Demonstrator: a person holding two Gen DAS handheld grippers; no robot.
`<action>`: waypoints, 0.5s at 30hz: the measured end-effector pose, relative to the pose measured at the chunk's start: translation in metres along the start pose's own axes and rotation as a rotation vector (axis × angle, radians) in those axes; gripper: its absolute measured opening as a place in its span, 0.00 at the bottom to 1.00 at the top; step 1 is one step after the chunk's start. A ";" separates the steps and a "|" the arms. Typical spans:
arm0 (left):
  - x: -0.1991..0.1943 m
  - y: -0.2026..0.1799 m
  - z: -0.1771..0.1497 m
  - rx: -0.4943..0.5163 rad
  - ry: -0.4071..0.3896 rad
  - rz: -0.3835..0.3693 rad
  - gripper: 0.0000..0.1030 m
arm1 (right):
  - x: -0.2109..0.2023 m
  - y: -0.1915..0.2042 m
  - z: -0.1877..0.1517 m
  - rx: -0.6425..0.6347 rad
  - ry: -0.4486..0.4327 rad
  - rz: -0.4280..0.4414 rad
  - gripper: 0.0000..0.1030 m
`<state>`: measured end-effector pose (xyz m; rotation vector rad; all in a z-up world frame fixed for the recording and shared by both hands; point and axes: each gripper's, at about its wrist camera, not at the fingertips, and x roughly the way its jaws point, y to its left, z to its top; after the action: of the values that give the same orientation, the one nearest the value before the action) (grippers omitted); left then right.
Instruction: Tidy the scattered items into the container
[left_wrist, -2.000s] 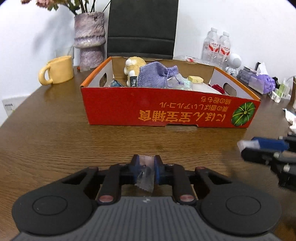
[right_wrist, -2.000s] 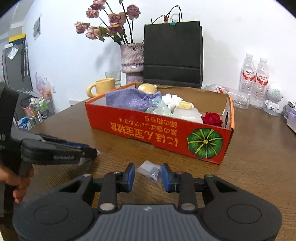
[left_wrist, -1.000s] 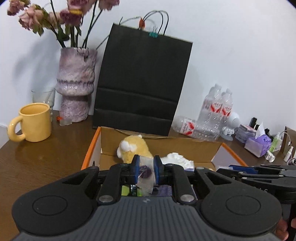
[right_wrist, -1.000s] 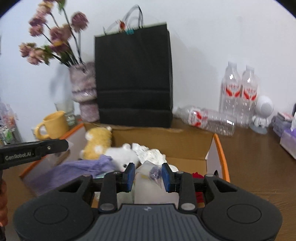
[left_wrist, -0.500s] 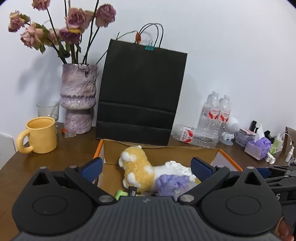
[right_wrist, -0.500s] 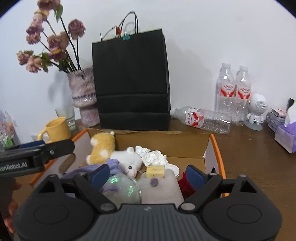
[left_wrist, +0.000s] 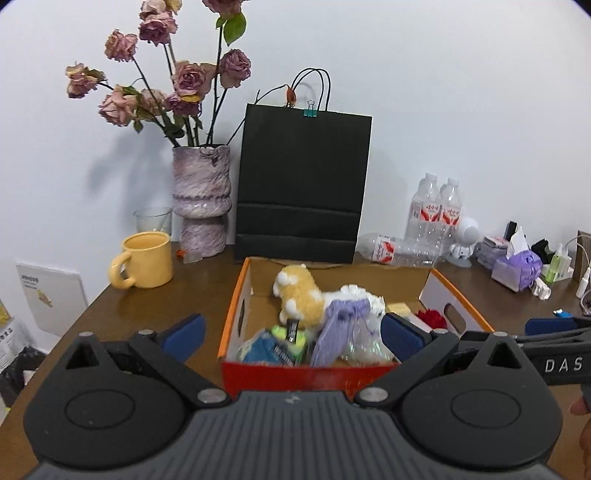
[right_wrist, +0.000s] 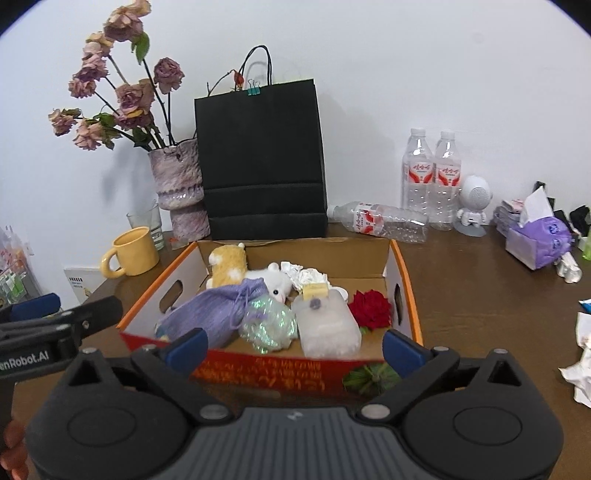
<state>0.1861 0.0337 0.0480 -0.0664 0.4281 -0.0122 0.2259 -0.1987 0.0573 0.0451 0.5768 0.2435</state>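
I am holding the left hand-held gripper (left_wrist: 291, 334) with its jaws spread as wide as they go and nothing between them; it is hovering just short of the near wall of the box (left_wrist: 310, 373), which is sitting on the bench (left_wrist: 155, 306). Straight ahead of it, inside the box, a blue packet (left_wrist: 264, 349), a yellow plush toy (left_wrist: 301, 297) and a purple pouch (left_wrist: 338, 334) are lying together.

Further right, I am carrying the right hand-held gripper (right_wrist: 293, 349); its jaws are opening, almost at full spread, and nothing is caught between them. Ahead and below it a shiny bag (right_wrist: 267, 325), a frosted pouch (right_wrist: 327, 326) and a red flower (right_wrist: 371, 308) are resting inside the box.

What is left loose, as far as I can tell, is the crumpled paper (right_wrist: 578, 367) on the bench at the far right, well apart from the box. It is lying to the right of the right hand-held gripper, so I judge that hand the nearer one, needing a swing rightward and down. The paper's long axis I cannot make out, since the frame edge is cutting it off.
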 end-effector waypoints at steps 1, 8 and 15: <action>-0.005 0.000 -0.001 -0.007 0.008 -0.001 1.00 | -0.007 0.001 -0.002 -0.001 -0.002 -0.006 0.99; -0.030 -0.002 -0.005 -0.037 0.065 0.041 1.00 | -0.039 0.006 -0.012 -0.010 0.005 -0.035 1.00; -0.041 -0.003 -0.007 -0.046 0.142 0.058 1.00 | -0.058 0.011 -0.018 -0.022 0.017 -0.066 1.00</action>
<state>0.1460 0.0310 0.0593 -0.0988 0.5720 0.0502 0.1667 -0.2026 0.0751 0.0025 0.5915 0.1861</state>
